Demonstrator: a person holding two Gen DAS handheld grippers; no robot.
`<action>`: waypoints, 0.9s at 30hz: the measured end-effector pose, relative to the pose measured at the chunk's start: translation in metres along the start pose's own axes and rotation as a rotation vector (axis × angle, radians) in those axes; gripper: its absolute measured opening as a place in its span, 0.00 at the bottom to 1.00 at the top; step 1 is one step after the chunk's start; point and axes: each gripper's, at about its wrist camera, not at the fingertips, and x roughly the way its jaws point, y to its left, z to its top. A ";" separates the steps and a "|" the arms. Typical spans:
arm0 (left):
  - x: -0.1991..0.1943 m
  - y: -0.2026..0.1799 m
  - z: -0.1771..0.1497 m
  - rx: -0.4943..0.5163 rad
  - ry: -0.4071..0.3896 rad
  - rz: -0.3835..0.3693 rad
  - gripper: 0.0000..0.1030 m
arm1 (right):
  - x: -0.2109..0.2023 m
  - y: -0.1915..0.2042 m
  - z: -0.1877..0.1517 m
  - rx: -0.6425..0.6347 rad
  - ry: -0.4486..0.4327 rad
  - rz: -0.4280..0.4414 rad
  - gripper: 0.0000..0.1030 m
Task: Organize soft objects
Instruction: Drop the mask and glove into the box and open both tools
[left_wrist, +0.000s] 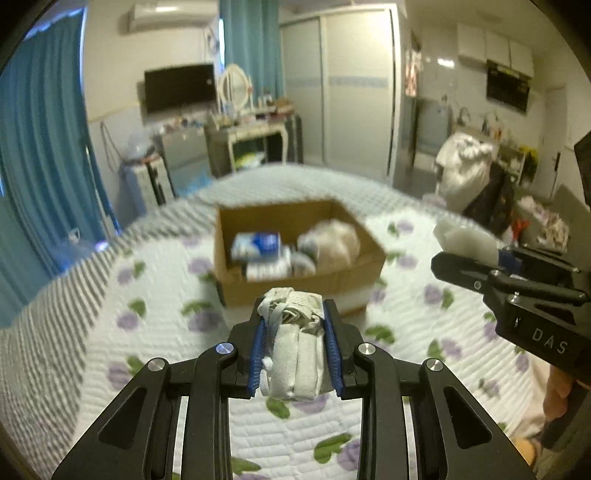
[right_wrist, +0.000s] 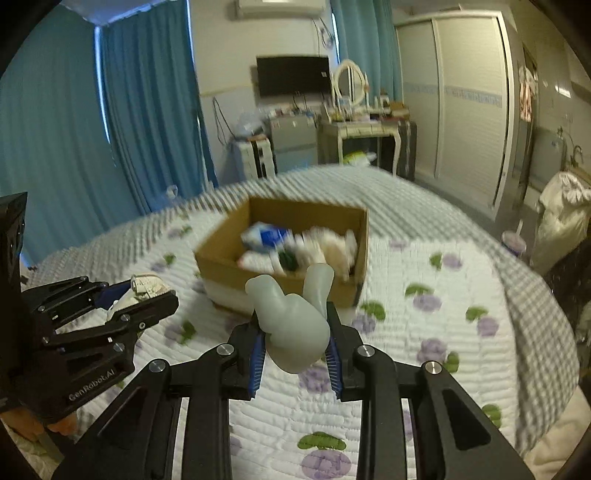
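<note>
Claw left (left_wrist: 294, 339) pinches a grey-white cloth bundle (left_wrist: 293, 345) and claw right (right_wrist: 294, 341) a pale rubbery toy (right_wrist: 291, 325), so I judge both still need carrying over the cardboard box (left_wrist: 291, 284) near the bed's (left_wrist: 147, 332) far edge before I release them.

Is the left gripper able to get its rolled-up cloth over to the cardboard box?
Probably yes. The left gripper holds the rolled cloth between its fingers, and the open cardboard box sits straight ahead on the bed. Only bare quilt lies between them, and the box has no lid.
</note>
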 end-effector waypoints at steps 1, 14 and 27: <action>-0.006 -0.001 0.008 0.011 -0.018 0.020 0.27 | -0.005 0.001 0.006 -0.004 -0.013 0.002 0.27; 0.048 0.012 0.070 0.042 -0.075 0.049 0.27 | 0.031 -0.013 0.091 -0.011 -0.075 0.017 0.28; 0.176 0.042 0.064 -0.014 0.048 0.024 0.27 | 0.206 -0.050 0.103 0.099 0.081 0.065 0.29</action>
